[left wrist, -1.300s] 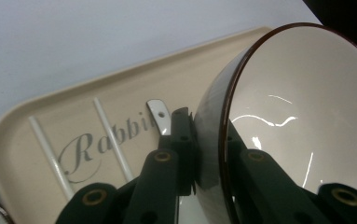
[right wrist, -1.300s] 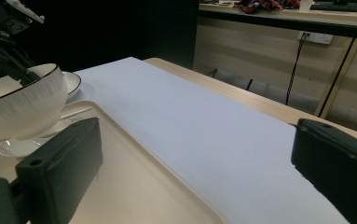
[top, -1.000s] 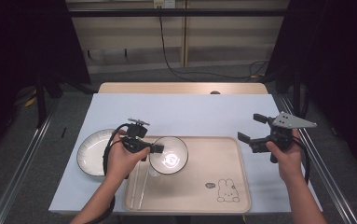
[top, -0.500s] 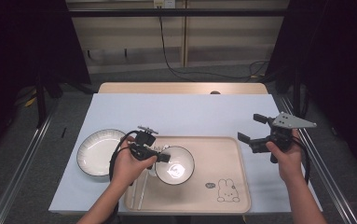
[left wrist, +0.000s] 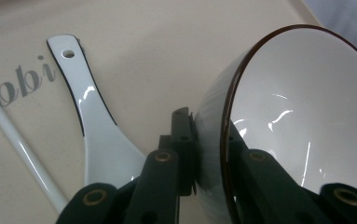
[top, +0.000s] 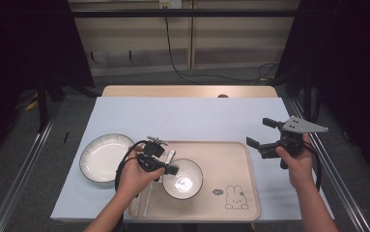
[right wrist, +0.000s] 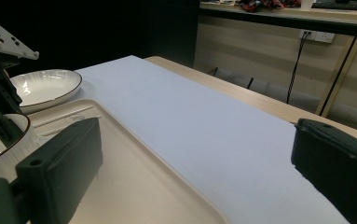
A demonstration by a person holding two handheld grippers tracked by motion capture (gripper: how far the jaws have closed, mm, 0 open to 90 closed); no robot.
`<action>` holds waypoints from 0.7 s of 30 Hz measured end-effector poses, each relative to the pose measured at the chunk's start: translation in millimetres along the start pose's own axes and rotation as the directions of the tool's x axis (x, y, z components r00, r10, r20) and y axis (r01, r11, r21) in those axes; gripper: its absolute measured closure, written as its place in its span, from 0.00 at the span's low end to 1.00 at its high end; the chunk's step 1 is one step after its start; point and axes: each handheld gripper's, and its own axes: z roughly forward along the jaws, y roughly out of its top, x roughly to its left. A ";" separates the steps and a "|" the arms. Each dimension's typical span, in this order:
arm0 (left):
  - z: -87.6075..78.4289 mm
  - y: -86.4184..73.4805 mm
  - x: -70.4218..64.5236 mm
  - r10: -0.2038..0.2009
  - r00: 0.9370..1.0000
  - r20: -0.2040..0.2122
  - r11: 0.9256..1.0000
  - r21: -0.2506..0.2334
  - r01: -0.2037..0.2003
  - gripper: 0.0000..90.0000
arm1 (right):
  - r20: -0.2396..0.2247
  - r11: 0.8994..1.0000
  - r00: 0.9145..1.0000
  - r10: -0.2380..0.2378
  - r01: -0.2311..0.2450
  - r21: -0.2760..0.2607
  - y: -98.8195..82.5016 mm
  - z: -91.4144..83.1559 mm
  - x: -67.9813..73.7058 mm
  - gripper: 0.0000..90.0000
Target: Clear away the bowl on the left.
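A white bowl (top: 184, 180) with a dark rim is over the left half of the beige tray (top: 226, 157). My left gripper (top: 168, 169) is shut on the bowl's left rim. In the left gripper view, one jaw presses the outside wall and the other the inside of the bowl (left wrist: 306, 116), which is tilted there. A white spoon (left wrist: 97, 135) and a white chopstick (left wrist: 17, 140) lie on the tray (left wrist: 167, 56) beside it. My right gripper (top: 261, 132) is held open above the tray's right edge, with nothing between its jaws.
A white dark-rimmed plate (top: 106, 157) sits on the pale table cover (top: 187, 118) left of the tray. In the right gripper view the plate (right wrist: 45, 86) lies beyond the tray (right wrist: 134, 158). A rabbit drawing (top: 234, 197) marks the tray's near right corner.
My left gripper has carried the bowl a little right, nearer the person and lower over the tray. The right gripper has stayed where it was.
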 end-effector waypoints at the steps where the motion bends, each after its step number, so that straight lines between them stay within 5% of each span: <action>1: 0.4 -0.7 0.1 0.002 1.000 -0.002 1.000 0.009 -0.002 0.91 | -0.001 1.000 1.000 0.003 -0.003 -0.001 -0.2 0.3 0.1 0.02; 21: 8.6 -10.1 -0.5 0.002 0.999 0.036 0.999 0.042 -0.003 0.91 | -0.005 1.000 1.000 -0.003 0.003 -0.003 -0.2 1.1 0.6 0.02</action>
